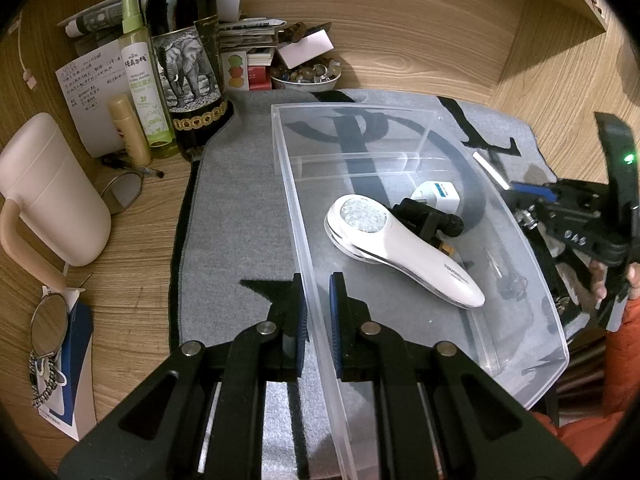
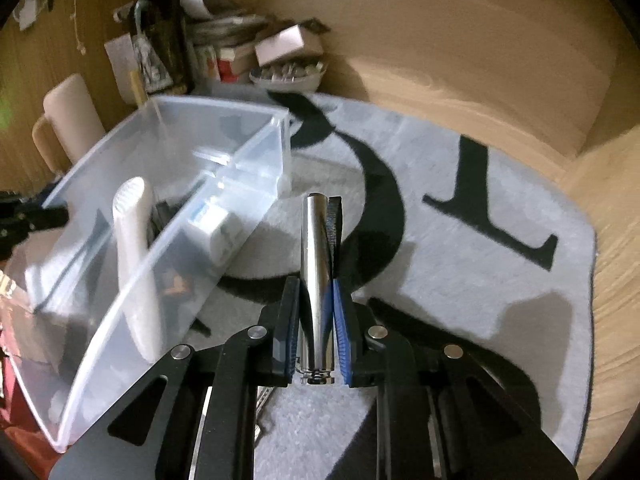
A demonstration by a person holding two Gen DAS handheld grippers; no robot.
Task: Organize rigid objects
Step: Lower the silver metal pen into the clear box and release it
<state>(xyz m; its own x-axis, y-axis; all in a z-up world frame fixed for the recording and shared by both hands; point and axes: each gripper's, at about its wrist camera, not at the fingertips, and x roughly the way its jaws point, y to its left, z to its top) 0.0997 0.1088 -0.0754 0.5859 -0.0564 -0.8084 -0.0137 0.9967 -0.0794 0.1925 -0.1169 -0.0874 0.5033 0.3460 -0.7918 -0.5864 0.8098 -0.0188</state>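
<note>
Left tongs (image 1: pixel 318 312) clamped on the clear bin's (image 1: pixel 500 208) near wall, right tongs (image 2: pixel 316 320) gripping a metal cylinder (image 2: pixel 316 264) lengthwise (above the grey mat (image 2: pixel 460 280)), beside the bin on the counter (image 1: pixel 132 248).

1. The clear bin (image 1: pixel 400 128) is see-through and colourless; it is the landmark here.
2. Under the bin, the mat (image 1: pixel 240 200) is grey with bold black strokes.
3. Inside the bin, the handheld device (image 1: pixel 404 252) is white with a silvery dotted face.
4. Left of the bin, the bottle (image 1: pixel 184 60) is dark, its label bearing a grey elephant above gold coin motifs.
5. Farther left of the bin, the jug (image 1: pixel 52 192) is pale pink.
6. Around the mat, the tabletop (image 1: pixel 132 240) is light wood grain.
7. Right of the bin, the right tongs (image 2: pixel 316 296) are black with blue pads, clamped on a shiny silver cylinder (image 2: pixel 314 248).
</note>
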